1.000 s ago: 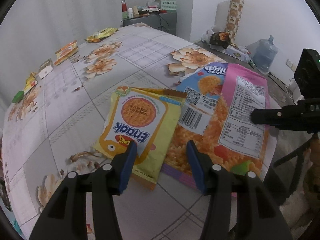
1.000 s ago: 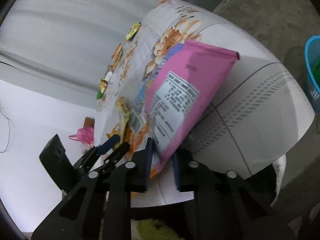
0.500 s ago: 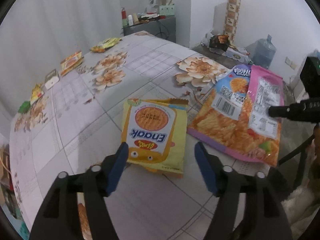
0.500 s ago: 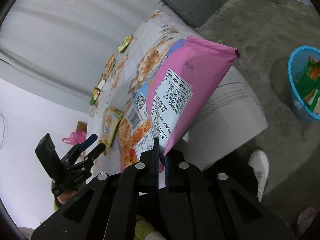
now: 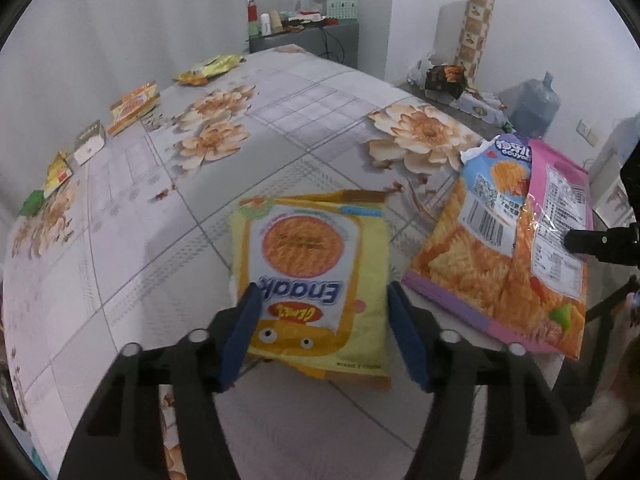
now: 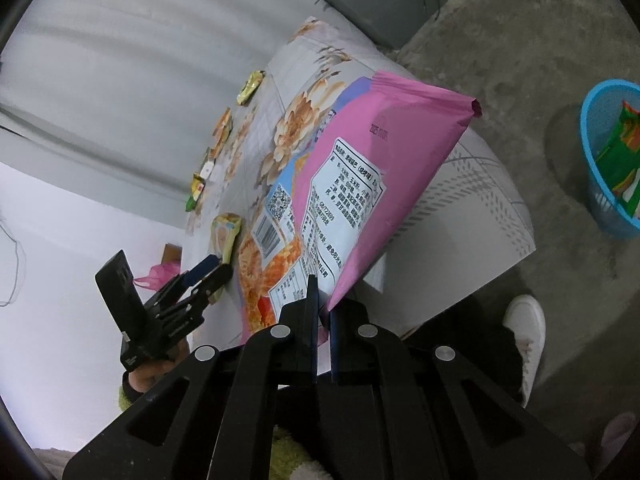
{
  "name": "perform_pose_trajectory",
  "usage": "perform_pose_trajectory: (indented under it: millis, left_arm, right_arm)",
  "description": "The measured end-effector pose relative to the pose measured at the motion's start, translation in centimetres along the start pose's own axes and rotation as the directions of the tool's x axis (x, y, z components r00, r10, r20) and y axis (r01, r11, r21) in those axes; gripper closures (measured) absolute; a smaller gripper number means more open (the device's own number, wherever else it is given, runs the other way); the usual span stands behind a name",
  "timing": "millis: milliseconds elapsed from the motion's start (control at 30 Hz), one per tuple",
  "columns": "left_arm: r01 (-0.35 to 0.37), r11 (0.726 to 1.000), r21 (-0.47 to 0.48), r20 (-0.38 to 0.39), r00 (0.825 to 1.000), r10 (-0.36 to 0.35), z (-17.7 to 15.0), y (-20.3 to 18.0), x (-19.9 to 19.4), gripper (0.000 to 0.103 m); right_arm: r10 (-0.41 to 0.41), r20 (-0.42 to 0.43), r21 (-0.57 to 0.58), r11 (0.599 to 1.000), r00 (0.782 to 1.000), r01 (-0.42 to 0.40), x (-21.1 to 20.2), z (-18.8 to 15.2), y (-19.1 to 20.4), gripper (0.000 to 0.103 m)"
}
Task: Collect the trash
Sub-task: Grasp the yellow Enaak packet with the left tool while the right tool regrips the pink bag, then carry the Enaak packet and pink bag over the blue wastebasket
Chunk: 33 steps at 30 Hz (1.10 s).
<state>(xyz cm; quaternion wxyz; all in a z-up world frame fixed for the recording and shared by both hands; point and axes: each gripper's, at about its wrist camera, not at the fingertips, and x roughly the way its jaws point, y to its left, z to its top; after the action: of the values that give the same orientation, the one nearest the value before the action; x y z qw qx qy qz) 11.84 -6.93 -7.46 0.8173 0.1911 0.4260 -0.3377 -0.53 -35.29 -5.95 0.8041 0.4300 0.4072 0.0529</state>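
Since a second ago, right gripper (image 6: 324, 300) has lifted pink snack bag (image 6: 372, 168) off table (image 5: 304, 108), pinched at one edge; left gripper (image 5: 320, 320) spread wide around yellow Enaak packet (image 5: 316, 276). Risk: thin edge grip, bag may slip before blue basket (image 6: 600, 168)

The table (image 5: 120, 248) carried a grey cloth printed with orange flowers and a tile grid. A yellow Enaak snack packet (image 5: 316, 280) lay flat near the front edge. Along the far left edge lay a green wrapper (image 5: 32, 203), a yellow sachet (image 5: 59, 168), a small white box (image 5: 90, 142), an orange packet (image 5: 134, 105) and a yellow packet (image 5: 210, 68), spaced apart in a row. On the concrete floor (image 6: 540, 52) beside the table stood a blue basket (image 6: 596, 184).
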Motion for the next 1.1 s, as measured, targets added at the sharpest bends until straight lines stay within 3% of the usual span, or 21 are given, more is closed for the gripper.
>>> perform_pose_trajectory:
  millis: [200,467,667,1100]
  left_arm:
    - [0.011,1.0,0.029,0.006,1.0,-0.011,0.3,-1.0,0.0,0.074]
    - [0.012,0.999,0.043,0.011,1.0,-0.013,0.6,-1.5,0.1,0.095]
    - [0.005,0.999,0.034,0.028,1.0,-0.006,0.7,-1.6,-0.2,0.101]
    - [-0.013,1.0,0.0,0.183,0.983,0.013,2.1,-1.9,-5.9,0.102]
  right_arm:
    - [0.012,-0.002,0.003,1.0,1.0,-0.012,-0.1,0.0,-0.3,0.1]
    - [0.02,-0.004,0.004,1.0,1.0,-0.02,-0.3,0.0,-0.5,0.1]
    - [0.044,-0.001,0.005,0.999,0.999,-0.044,-0.6,0.0,-0.5,0.1]
    - [0.157,0.04,-0.016,0.988,0.987,-0.156,-2.2,-0.2,0.8,0.103]
